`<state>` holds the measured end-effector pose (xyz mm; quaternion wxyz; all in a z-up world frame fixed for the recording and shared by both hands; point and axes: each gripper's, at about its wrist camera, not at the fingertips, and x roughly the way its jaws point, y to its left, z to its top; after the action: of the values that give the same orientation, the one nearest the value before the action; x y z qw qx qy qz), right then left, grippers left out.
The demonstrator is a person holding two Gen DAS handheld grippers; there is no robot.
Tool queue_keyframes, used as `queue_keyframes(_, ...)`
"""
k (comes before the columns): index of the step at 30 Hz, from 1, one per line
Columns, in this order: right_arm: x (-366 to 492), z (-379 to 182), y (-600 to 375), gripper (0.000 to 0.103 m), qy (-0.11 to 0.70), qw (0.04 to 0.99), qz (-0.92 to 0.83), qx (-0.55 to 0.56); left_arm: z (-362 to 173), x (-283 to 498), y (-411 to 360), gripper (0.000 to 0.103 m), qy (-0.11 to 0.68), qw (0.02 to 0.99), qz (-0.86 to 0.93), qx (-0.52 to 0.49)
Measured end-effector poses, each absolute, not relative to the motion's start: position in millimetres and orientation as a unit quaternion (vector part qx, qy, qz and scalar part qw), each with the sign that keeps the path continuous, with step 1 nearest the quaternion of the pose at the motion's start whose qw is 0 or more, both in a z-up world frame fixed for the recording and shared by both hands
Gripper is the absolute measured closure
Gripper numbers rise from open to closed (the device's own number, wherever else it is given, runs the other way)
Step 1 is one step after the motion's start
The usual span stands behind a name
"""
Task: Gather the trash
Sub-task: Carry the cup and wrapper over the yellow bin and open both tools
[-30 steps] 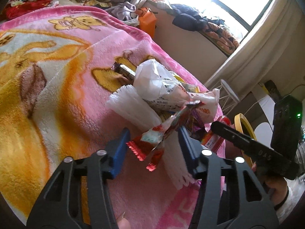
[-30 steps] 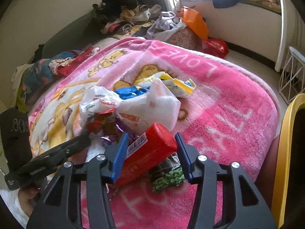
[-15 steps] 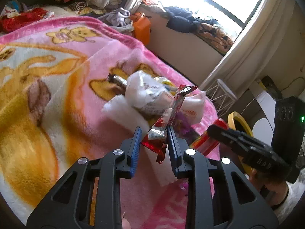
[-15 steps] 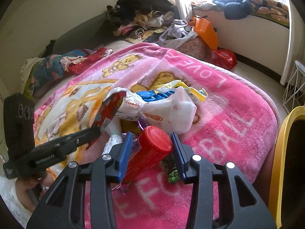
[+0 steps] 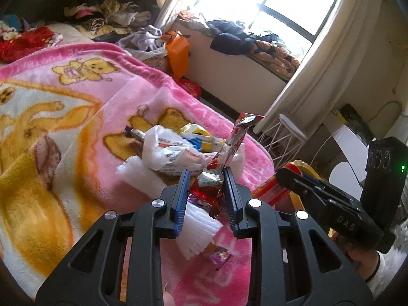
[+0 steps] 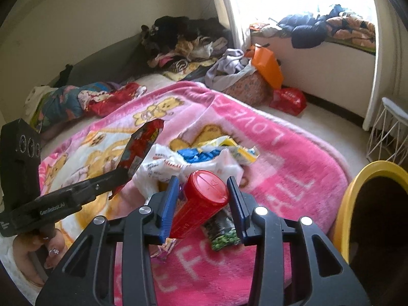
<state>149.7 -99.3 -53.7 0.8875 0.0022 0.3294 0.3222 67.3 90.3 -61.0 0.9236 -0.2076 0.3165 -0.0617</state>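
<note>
two grippers, two pieces of trash off the blanket

nearest, the left gripper (image 5: 206, 199) has just been closing and now pinches a red foil wrapper (image 5: 229, 150) by its lower end, the rest standing up above the jaws. it looks light, crinkly and slippery, so a grip low on the bunched foil seems safest. the right gripper (image 6: 201, 199) has just been narrowing too and clamps a red tube with a ribbed cap (image 6: 201, 199) across its body; that one looks stiff and light, easy to carry by the sides.

just beyond lies the rest of the pile: a white plastic bag (image 6: 178, 165) and a green snack packet (image 6: 224, 234), soft and loose, on the pink fleece blanket (image 6: 293, 168).

right of it a yellow-rimmed bin (image 6: 357, 178) stands near. farther off: heaped clothes, an orange bag (image 6: 266, 66), a bright window.
</note>
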Motion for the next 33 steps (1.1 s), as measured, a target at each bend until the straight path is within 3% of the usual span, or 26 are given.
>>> queue_keyframes(33, 145, -23, -196, 0.068, 0.272, 0.935, 0.220, 0.061, -14, 77, 1, 0.082, 0.291, 0.937, -0.117, -0.150)
